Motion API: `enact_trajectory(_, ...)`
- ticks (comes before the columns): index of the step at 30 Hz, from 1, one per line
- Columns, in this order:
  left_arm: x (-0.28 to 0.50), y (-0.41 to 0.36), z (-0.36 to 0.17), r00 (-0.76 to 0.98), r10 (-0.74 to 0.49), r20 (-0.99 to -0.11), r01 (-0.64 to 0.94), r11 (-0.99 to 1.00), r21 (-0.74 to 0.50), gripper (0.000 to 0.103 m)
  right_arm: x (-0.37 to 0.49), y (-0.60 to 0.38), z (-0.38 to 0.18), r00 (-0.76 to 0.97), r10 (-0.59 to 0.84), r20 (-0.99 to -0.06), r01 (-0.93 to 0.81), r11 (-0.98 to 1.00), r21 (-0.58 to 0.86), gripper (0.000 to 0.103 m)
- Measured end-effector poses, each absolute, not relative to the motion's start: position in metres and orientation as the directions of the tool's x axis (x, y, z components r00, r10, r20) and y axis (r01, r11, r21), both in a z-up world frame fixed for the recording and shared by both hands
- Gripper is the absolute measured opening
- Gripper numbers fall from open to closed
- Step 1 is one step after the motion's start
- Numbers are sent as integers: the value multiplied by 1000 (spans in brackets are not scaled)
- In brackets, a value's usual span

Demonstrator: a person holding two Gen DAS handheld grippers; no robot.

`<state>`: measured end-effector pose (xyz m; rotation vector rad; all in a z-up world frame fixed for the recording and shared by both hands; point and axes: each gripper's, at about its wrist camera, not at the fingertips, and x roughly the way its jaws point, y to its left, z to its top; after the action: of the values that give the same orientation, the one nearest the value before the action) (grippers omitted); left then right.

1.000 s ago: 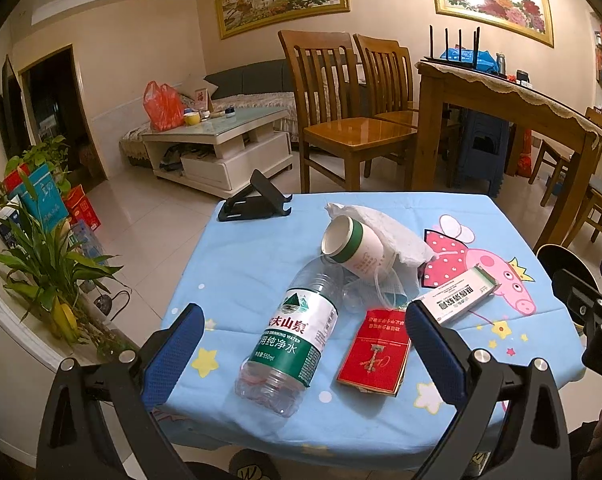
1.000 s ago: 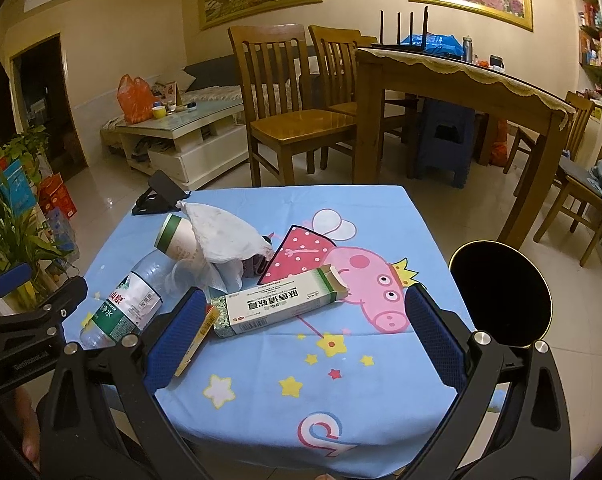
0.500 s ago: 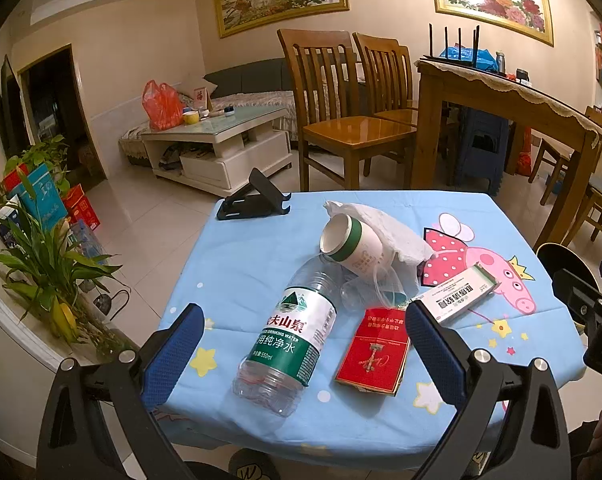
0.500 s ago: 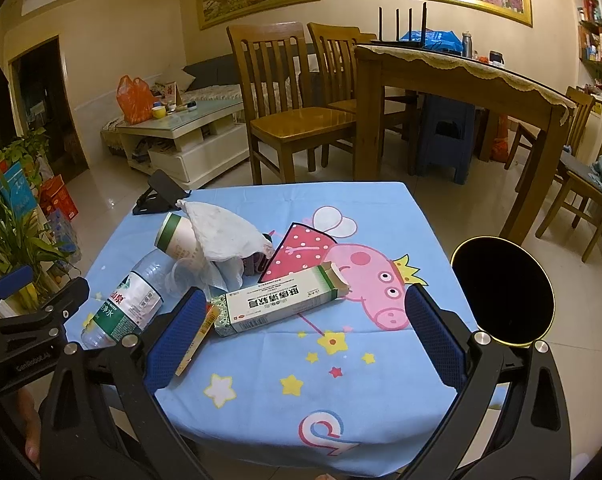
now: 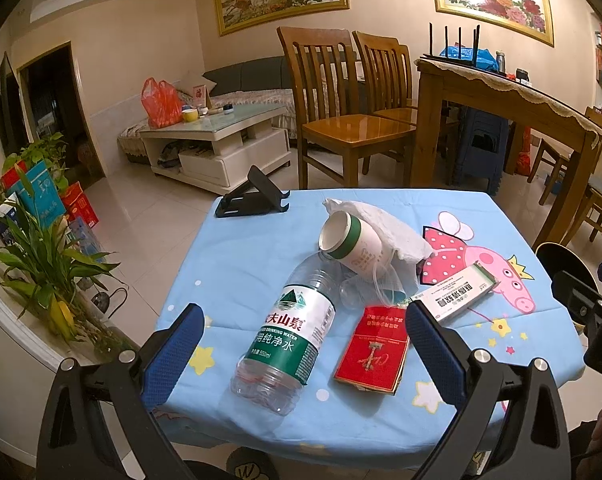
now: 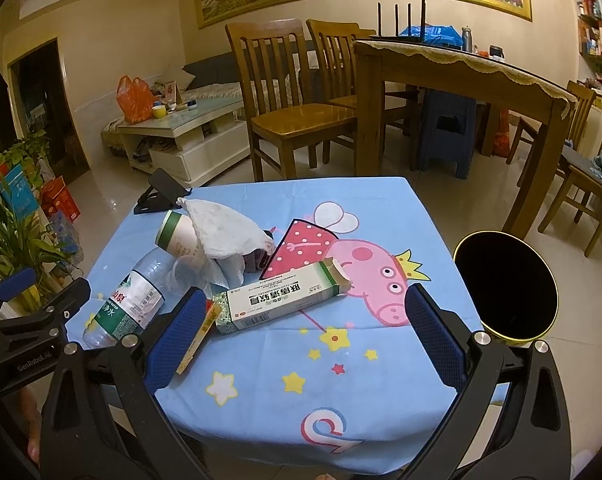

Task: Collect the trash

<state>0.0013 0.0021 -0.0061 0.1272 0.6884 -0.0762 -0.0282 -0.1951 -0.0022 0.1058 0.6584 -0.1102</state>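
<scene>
Barely shifted | both grippers wide apart | bottle (image 5: pixel 289 332) lying flat

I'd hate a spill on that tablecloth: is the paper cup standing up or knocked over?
Knocked over. The paper cup lies on its side on the table, open mouth facing the camera, a crumpled tissue draped over it.

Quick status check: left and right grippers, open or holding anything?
Left gripper: open, empty, above the water bottle.
Right gripper: open, empty, over the white-green box.
</scene>
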Motion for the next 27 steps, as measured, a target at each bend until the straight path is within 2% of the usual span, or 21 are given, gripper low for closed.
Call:
enact_trajectory(9, 2, 2, -12, 766, -40, -641, 120, 989, 82, 97, -29, -191, -4, 780, -74, -621, 137, 989, 54, 98)
enact_trajectory(13, 7, 14, -17, 760, -45, -648, 111, 992, 62, 97, -23, -175, -2, 777, -38, -628, 71, 997, 28, 98)
enact_trajectory(18, 16, 50, -26, 743, -32, -669, 67, 997, 27, 97, 0, -129, 6, 762, -50, -646, -52, 989, -138, 98)
enact_trajectory(21, 22, 85, -32, 746, 24, -665, -1, 999, 36, 97, 21, -93, 10, 761, -82, -643, -155, 940, -303, 98)
enact_trajectory(23, 27, 108, -35, 746, 70, -662, -50, 998, 50, 97, 38, -81, 15, 720, 2, -694, -255, 931, -262, 98)
enact_trajectory(25, 32, 135, -37, 741, 123, -660, -111, 992, 60, 97, 60, -65, 19, 622, 168, -765, -361, 928, -89, 98)
enact_trajectory(27, 32, 160, -37, 737, 167, -654, -165, 984, 66, 97, 82, -49, 10, 512, 279, -812, -382, 921, 75, 98)
